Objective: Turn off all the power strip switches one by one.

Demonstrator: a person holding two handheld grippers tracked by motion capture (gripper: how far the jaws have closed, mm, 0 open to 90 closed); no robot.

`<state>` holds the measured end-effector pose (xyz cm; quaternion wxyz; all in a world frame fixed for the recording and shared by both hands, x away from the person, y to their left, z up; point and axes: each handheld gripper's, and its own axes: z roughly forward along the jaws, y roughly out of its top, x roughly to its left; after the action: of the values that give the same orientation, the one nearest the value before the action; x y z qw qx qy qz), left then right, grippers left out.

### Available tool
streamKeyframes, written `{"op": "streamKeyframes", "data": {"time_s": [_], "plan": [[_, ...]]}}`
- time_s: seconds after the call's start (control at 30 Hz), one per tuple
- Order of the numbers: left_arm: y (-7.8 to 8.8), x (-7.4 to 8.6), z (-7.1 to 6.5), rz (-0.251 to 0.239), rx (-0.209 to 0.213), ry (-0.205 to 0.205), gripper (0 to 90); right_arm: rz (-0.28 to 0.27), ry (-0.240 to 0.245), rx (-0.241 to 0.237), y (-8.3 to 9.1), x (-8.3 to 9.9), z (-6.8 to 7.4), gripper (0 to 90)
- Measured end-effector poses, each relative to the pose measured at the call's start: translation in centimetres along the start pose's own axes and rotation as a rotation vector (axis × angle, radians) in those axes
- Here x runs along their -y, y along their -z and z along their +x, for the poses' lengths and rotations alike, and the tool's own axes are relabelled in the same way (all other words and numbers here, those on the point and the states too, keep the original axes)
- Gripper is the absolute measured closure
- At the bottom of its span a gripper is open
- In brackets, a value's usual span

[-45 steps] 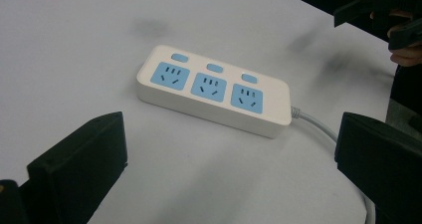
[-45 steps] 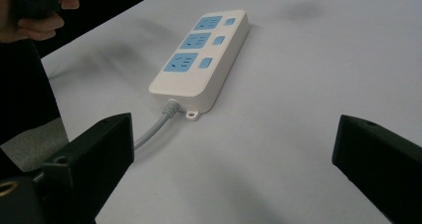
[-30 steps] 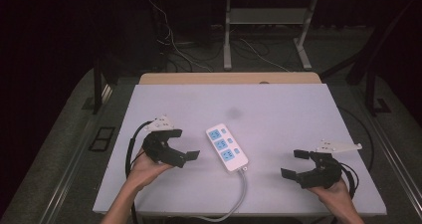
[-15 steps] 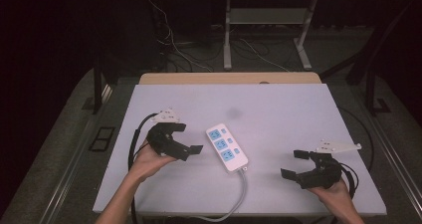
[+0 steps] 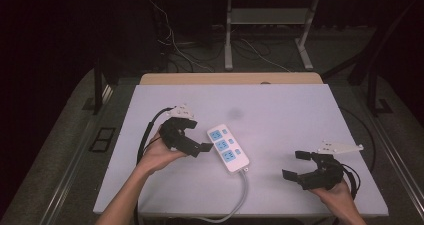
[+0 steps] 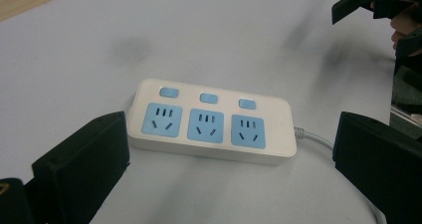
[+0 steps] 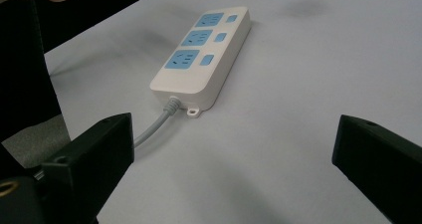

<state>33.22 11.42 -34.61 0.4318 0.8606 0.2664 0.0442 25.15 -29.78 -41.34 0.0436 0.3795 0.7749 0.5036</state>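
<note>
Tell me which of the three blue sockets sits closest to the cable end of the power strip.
The socket nearest the person, last in the row; the grey cable leaves the power strip just beyond it.

One table [image 5: 300, 115], pale top, filling middle of high view. One power strip [image 5: 228, 148] at centre: three blue sockets, three blue buttons, one grey cord [image 5: 240, 195] running toward bottom edge. Two grippers: left gripper [image 5: 196, 136] at centre-left, right gripper [image 5: 295, 165] at lower right, two black jaws each. Two hands at bottom.
</note>
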Motion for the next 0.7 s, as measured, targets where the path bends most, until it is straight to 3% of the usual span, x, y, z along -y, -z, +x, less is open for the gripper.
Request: {"op": "streamKeyframes", "data": {"time_s": [0.47, 0.7], "plan": [[-1.9, -1.4, -0.4, 0.048, 0.032, -0.045, 3.3, 0.003, 0.001, 0.001, 0.0, 0.0, 0.0, 2.7], [-2.7, -2.1, -0.6, 0.067, 0.026, -0.063, 13.9, 0.002, 0.004, 0.001, 0.0, 0.0, 0.0, 2.7]]}}
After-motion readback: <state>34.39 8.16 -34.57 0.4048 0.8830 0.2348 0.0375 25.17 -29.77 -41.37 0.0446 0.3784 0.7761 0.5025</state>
